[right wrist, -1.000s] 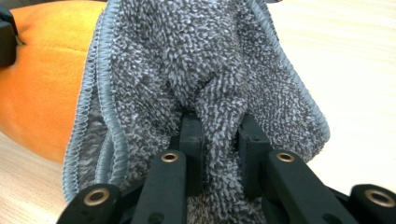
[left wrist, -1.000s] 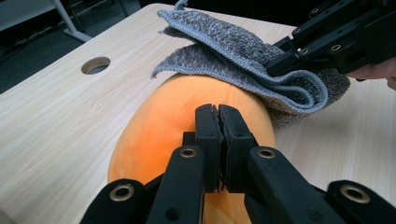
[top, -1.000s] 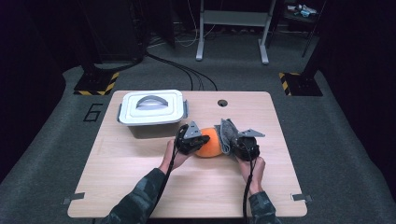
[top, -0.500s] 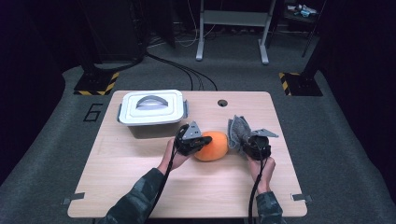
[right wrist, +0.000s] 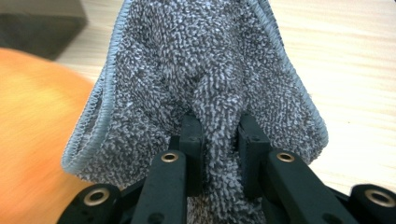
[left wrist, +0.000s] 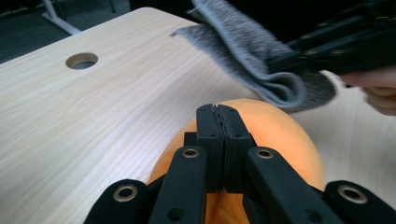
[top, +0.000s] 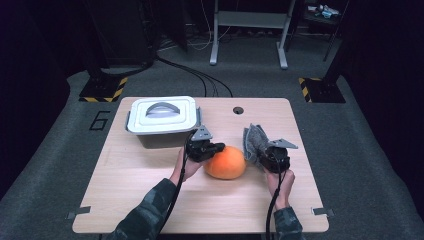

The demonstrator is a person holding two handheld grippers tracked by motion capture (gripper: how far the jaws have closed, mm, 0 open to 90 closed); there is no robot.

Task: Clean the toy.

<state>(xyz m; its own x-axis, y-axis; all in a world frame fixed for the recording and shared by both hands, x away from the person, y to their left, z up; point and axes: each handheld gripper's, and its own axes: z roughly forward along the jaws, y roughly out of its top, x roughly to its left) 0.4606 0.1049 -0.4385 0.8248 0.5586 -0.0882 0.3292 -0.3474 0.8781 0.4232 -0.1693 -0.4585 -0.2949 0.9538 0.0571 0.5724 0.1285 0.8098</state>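
So the orange ball-shaped thing (top: 225, 162) (could be a big orange or a small pumpkin, smooth matte skin, no stem that I can make out) sits on the counter (top: 125, 175) a bit right of the middle, toward the person's edge. It's basically round, so no real long axis to worry about.

The left hand-held gripper (top: 215, 148) is right up against its upper left side, jaws pressed together with nothing between them. In the left gripper view the closed tips (left wrist: 223, 122) rest on or just above the top of the orange skin; I can't tell if they're actually touching, looks more like bracing than grabbing.

The right hand-held gripper (top: 262, 154) is just to the right of the ball, clamped on a grey terry cloth (top: 253, 141). In the right gripper view a fold of the cloth (right wrist: 205, 70) is pinched between the jaws and the rest fans up in front, with the orange thing (right wrist: 32, 140) close by to its left.

So the key bit: the ball lies to the left of the cloth, near but not touching, and the cloth hand would have to sweep left to wipe it. My guess is that's the next move.

Behind the left gripper there's a grey lidded box (top: 162, 120), handle on top, lid on.
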